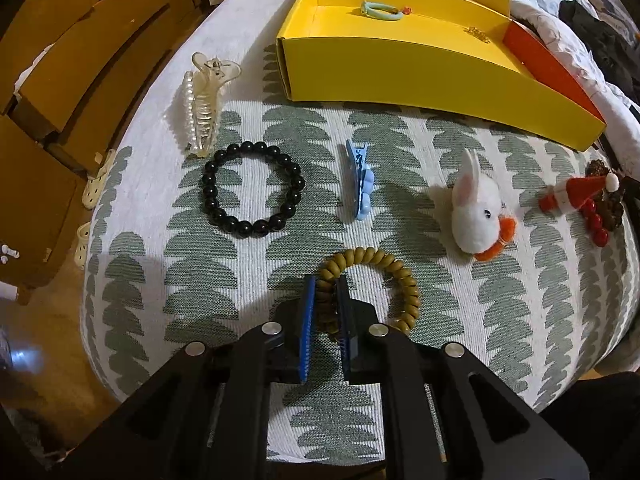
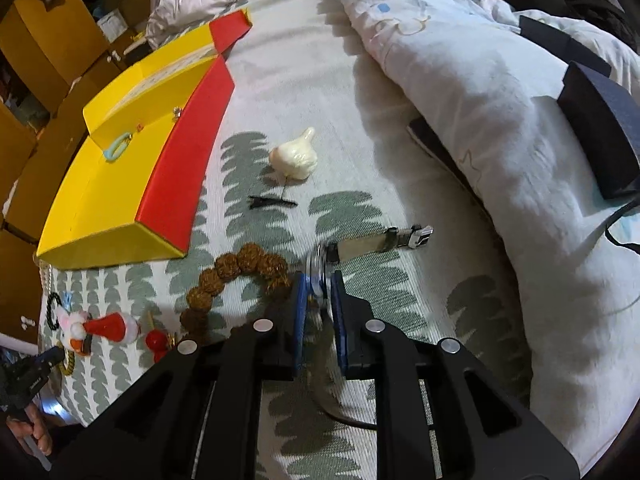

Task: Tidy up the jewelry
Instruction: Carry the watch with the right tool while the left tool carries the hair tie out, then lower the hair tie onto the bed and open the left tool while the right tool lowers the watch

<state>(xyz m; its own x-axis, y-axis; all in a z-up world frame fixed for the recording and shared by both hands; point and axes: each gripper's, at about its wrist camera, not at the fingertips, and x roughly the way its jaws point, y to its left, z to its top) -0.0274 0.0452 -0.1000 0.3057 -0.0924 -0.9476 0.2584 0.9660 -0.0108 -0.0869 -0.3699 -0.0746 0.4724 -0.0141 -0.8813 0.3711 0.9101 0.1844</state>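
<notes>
My left gripper [image 1: 325, 286] is shut on the near left side of an olive coil hair tie [image 1: 394, 276] lying on the patterned cloth. My right gripper [image 2: 317, 286] is shut on the case of a wristwatch [image 2: 366, 245] whose strap stretches out to the right on the cloth. The open yellow box [image 1: 400, 76] with a red side lies at the back; a teal ring-shaped clip [image 1: 378, 10] and a small gold piece [image 1: 477, 34] lie inside it. The box [image 2: 108, 184] also shows in the right wrist view.
On the cloth lie a clear claw clip [image 1: 204, 108], a black bead bracelet [image 1: 252, 188], a blue hair clip [image 1: 360, 180], a white rabbit clip [image 1: 478, 208], a Santa hat clip [image 1: 576, 194], a brown bead bracelet [image 2: 236, 276], a white plush piece [image 2: 294, 156] and a black pin [image 2: 272, 201]. A quilt [image 2: 480, 80] lies right.
</notes>
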